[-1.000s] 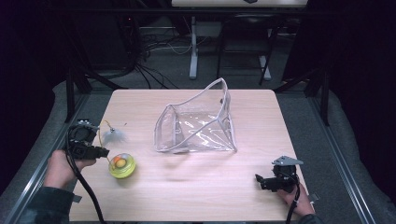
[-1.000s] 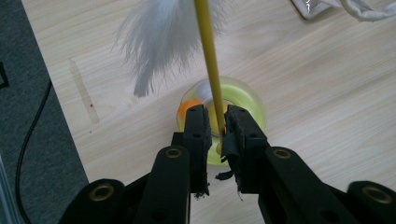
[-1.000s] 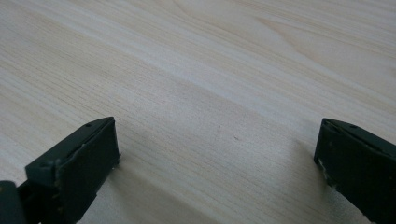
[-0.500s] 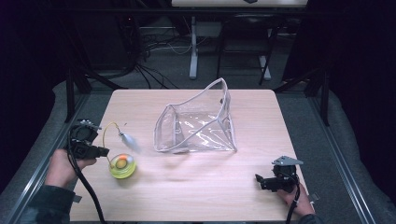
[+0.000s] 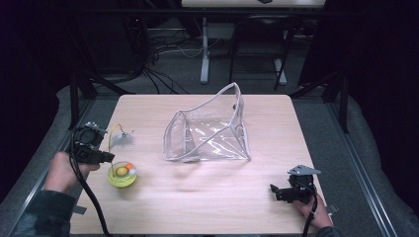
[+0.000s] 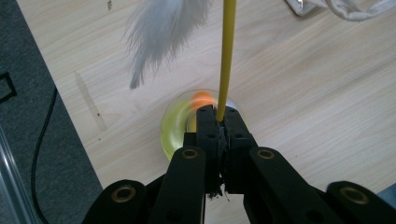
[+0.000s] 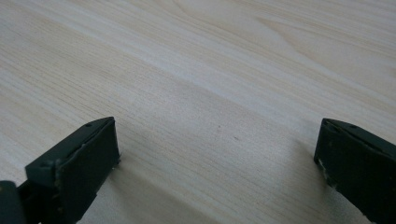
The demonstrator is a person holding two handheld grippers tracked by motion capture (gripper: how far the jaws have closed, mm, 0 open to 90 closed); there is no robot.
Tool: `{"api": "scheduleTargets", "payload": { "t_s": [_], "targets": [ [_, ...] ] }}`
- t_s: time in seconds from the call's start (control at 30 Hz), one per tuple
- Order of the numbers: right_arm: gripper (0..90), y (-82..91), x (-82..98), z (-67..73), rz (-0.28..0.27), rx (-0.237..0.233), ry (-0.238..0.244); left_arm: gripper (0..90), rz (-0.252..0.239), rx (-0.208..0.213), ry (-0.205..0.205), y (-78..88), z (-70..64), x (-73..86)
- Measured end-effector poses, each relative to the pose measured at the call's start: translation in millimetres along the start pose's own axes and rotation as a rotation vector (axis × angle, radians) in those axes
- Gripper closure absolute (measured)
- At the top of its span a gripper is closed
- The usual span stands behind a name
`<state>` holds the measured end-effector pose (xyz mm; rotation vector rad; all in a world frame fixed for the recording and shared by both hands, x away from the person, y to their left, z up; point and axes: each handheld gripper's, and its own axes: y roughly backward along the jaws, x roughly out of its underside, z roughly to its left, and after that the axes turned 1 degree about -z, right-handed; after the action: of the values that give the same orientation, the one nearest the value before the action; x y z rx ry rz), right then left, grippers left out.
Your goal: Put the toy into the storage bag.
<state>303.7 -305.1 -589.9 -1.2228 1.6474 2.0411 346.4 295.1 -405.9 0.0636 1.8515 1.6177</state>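
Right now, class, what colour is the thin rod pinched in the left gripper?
Yellow; the rod shows best in the left gripper view.

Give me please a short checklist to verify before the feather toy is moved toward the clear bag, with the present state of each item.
1. Left gripper is clamped on the yellow wand: ok, jaws shut on it.
2. White feather hangs free of the jaws: ok.
3. Toy base lifted off the table: cannot tell.
4. Clear bag mouth stands open: ok, it faces the toy side.
5. Right gripper free to help: ok, jaws open over bare wood, holding nothing.
6. Path between toy and bag unobstructed: ok.
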Motion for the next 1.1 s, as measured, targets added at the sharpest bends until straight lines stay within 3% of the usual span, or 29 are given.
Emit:
{"api": "scheduleTargets", "payload": {
  "t_s": [0.27, 0.6, 1.0, 1.1],
  "targets": [
    [0.0, 0.5, -0.1, -0.2, 0.007, -0.002, 0.003, 88.3, 0.021, -0.005, -0.012, 7.2, 8.1, -11.2],
    [0.0, 0.4, 0.0, -0.1, 0.006, -0.002, 0.002, 88.3, 0.053, -0.009, 0.001, 11.0, 23.6, -29.7],
    [0.0, 0.6, 0.0, -0.5, 0.009, -0.002, 0.007, 88.4, 0.073, -0.028, 0.017, 7.9, 36.2, -49.7],
    [0.0, 0.5, 0.1, -0.3, 0.008, -0.001, 0.006, 88.4, 0.097, -0.029, 0.025, 6.4, 39.1, -54.1]
  ]
}}
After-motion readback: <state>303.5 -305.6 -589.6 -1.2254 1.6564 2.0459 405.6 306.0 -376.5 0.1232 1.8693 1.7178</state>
